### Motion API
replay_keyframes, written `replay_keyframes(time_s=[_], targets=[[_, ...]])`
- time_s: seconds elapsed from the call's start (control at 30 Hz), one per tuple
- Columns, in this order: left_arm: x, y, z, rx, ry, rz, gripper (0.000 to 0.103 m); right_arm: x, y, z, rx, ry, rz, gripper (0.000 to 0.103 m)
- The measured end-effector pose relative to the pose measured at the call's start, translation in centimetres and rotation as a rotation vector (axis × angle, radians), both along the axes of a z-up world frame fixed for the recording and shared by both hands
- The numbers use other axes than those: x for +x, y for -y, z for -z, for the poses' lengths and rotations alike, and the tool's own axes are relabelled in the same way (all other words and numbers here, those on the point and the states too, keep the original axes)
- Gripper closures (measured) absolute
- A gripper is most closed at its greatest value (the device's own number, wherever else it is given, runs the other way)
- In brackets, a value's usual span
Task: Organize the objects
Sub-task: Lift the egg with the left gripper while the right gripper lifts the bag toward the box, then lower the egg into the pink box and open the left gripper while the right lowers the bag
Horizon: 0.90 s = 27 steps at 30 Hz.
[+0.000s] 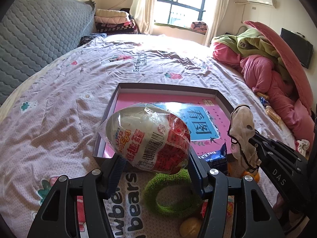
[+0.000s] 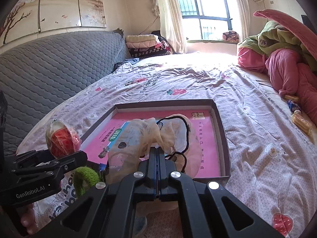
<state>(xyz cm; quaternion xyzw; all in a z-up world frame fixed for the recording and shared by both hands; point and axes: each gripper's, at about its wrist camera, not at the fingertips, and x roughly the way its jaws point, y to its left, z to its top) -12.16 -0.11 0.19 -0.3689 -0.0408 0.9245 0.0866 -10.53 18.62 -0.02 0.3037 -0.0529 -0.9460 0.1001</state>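
Observation:
My left gripper is shut on a big wrapped toy egg, white and red, held above the near left corner of a shallow box lid with a pink book inside. In the right wrist view the toy egg shows at the left, beside the box lid. My right gripper is shut on a cream cloth pouch with a black drawstring, dangling over the pink book. The left wrist view shows that cloth pouch hanging from the right gripper near the lid's right edge.
A green fuzzy ring, a yellow ball, a blue snack pack and an orange item lie on the floral bedsheet below the grippers. Pink and green bedding is heaped at the right, with snack packets beside it. A grey headboard stands left.

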Motion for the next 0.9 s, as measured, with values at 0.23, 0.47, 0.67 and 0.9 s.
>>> replay_keyframes(time_s=[0.23,0.47,0.67,0.9], targets=[[-1.6,0.3,-0.4,-0.004,-0.009,-0.014,0.042,-1.3,-0.2,-0.9,0.015,-0.009,0.012,0.102],[-3.6,0.6,-0.9,-0.008,-0.019,-0.034,0.042,-2.5,-0.5,-2.0,0.037,-0.032,0.021,0.102],[-5.5,1.2,-0.9,-0.011,-0.015,-0.050,0.042,-4.2,-0.7,-2.2,0.072,-0.027,0.037,0.102],[-7.4,1.4,0.3,-0.017,0.012,-0.060,0.042,-5.5,-0.8,-1.3,0.088,-0.002,0.038,0.102]])
